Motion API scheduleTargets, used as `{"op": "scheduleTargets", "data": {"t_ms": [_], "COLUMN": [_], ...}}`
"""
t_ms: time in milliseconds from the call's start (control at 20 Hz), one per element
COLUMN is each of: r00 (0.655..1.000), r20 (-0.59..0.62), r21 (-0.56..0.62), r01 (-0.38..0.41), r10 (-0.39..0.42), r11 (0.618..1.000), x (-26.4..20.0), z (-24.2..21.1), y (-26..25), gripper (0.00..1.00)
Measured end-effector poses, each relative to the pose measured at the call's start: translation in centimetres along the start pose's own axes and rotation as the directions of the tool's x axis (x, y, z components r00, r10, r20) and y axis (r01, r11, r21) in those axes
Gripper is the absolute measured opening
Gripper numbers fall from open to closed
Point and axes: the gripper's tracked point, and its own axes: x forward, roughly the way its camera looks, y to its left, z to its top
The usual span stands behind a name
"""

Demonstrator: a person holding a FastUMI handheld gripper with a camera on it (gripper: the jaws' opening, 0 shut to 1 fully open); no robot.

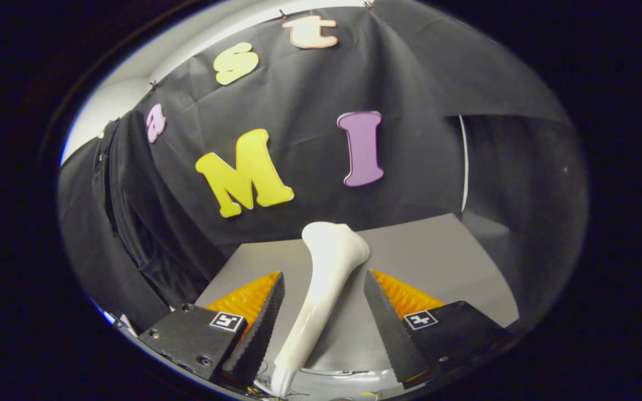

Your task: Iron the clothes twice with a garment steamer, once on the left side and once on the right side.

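Here the steamer stands lengthwise between the open tongs, head pointing ahead

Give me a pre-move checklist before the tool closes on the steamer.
1. Tool open, fingers spread either side of the handle: ok.
2. White glossy plastic garment steamer lies between the fingers, head pointing ahead: ok.
3. Both fingers pressing on the steamer: not ok, gaps show on each side.
4. Steamer centred in the gap: cannot tell, it leans across.
5. Dark hanging garment in sight, off to the left beyond the fingers: ok.
6. Grey table surface ahead free of obstacles: ok.
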Motion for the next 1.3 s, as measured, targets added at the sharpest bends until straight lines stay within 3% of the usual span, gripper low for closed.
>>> {"op": "scheduleTargets", "data": {"t_ms": [300,500,700,850,1300], "r00": [0.989,0.968,0.968,0.975,0.999], "r20": [-0.145,-0.231,-0.225,-0.209,-0.026], "r21": [0.12,0.233,0.329,0.299,0.169], "r01": [-0.007,-0.041,-0.033,-0.014,-0.03], "r10": [0.024,0.096,0.112,0.08,0.034], "r11": [0.993,0.972,0.944,0.954,0.985], "x": [4.5,5.8,5.6,5.3,0.7], "z": [-2.3,-4.4,-3.9,-3.6,-0.5], "y": [-1.2,-0.1,-0.2,0.0,5.9], "gripper": [0.83,0.65,0.49,0.38,0.31]}}
